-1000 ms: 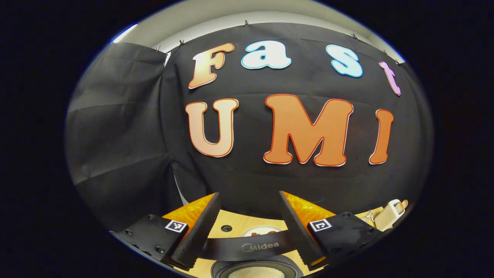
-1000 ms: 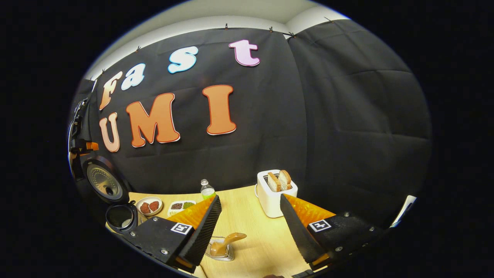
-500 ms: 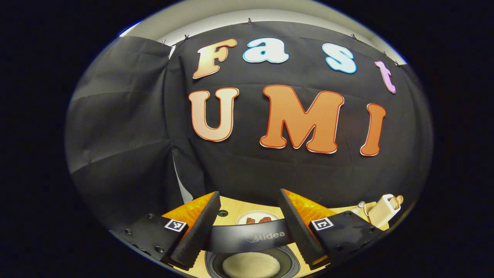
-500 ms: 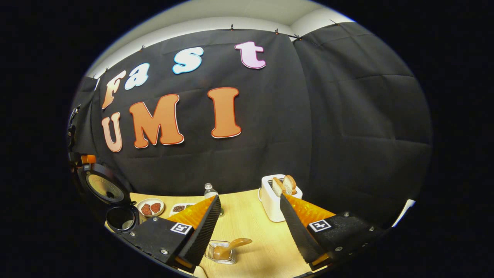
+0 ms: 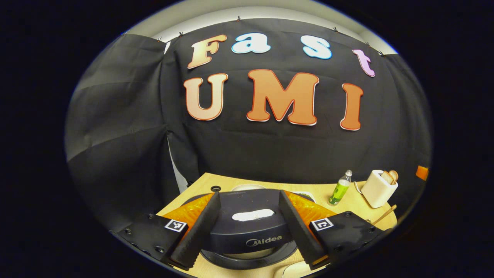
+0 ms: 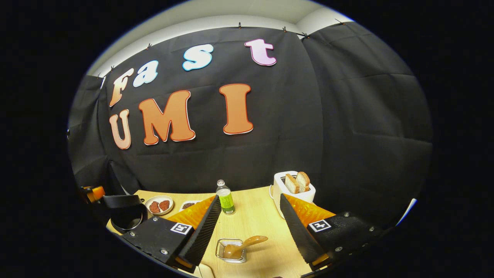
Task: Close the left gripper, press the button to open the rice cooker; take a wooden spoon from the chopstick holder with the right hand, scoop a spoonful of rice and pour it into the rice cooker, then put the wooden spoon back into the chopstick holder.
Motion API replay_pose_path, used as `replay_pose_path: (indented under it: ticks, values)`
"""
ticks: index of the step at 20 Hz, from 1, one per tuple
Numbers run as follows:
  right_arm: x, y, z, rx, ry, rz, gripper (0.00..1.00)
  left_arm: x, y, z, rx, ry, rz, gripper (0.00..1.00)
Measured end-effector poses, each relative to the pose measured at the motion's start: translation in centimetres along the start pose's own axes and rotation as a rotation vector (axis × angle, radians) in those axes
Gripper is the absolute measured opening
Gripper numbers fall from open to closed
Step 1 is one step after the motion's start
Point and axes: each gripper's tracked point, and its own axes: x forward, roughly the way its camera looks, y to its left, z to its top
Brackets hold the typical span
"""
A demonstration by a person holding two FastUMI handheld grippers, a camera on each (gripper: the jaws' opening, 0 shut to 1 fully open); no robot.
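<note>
- The left gripper (image 5: 249, 227) hangs wide open, holding nothing, over the rice cooker (image 5: 247, 231), whose lid is down.
- The right gripper (image 6: 251, 231) gapes empty above the wooden spoon (image 6: 243, 247), which lies in the chopstick holder (image 6: 230, 251) on the table (image 6: 254, 216).
- Farther back stand a bottle (image 6: 225, 197) and a toaster (image 6: 291, 189).

Bare table (image 6: 254, 220) btwn bottle (image 6: 225, 197) & toaster (image 6: 290, 190), above spoon holder (image 6: 230, 251).

Dark rice cooker (image 5: 247, 227) sitting on the table with lid lowered, wooden spoon (image 6: 244, 245) lying tilted in the wire chopstick holder (image 6: 230, 251), bowl end down
</note>
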Motion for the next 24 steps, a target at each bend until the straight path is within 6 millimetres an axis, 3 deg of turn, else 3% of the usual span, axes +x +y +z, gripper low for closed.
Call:
replay_pose_path:
  ticks: [5, 6, 9, 10, 14, 15, 17, 21, 24]
  values:
    - [0.0, 0.3, -0.9, -0.007, 0.017, 0.007, 0.94, 0.1, 0.8, -5.5, 0.014, -0.004, 0.029, 0.95]
    - [0.0, 0.3, -1.1, -0.008, 0.022, 0.006, 0.94, 0.4, 0.7, -6.2, 0.04, -0.017, 0.031, 1.0]
    - [0.1, 0.3, -1.3, -0.013, 0.024, 0.006, 0.94, 0.4, 0.7, -7.8, 0.056, -0.034, 0.026, 0.96]
    - [0.0, 0.3, -1.4, -0.013, 0.025, 0.005, 0.94, 0.5, 0.7, -8.6, 0.053, -0.027, 0.027, 1.0]
    - [0.2, 0.4, -2.0, 0.003, 0.043, 0.006, 0.94, 0.2, 0.6, -8.4, 0.065, -0.103, 0.035, 1.0]
    - [0.2, 0.5, -2.1, 0.004, 0.047, 0.007, 0.94, 1.0, 0.6, -8.7, 0.068, -0.106, 0.032, 1.0]
    - [0.1, 0.5, -2.4, -0.004, 0.048, 0.007, 0.94, 0.8, 0.8, -9.6, 0.056, -0.071, 0.033, 0.98]
    - [-0.2, 0.4, -2.4, -0.011, 0.05, 0.012, 0.94, 0.9, 0.8, -8.8, 0.083, -0.09, 0.02, 1.0]
    - [-0.7, -0.4, -1.9, -0.014, 0.033, 0.002, 0.94, 1.1, 0.6, -8.7, 0.094, -0.017, 0.001, 0.96]
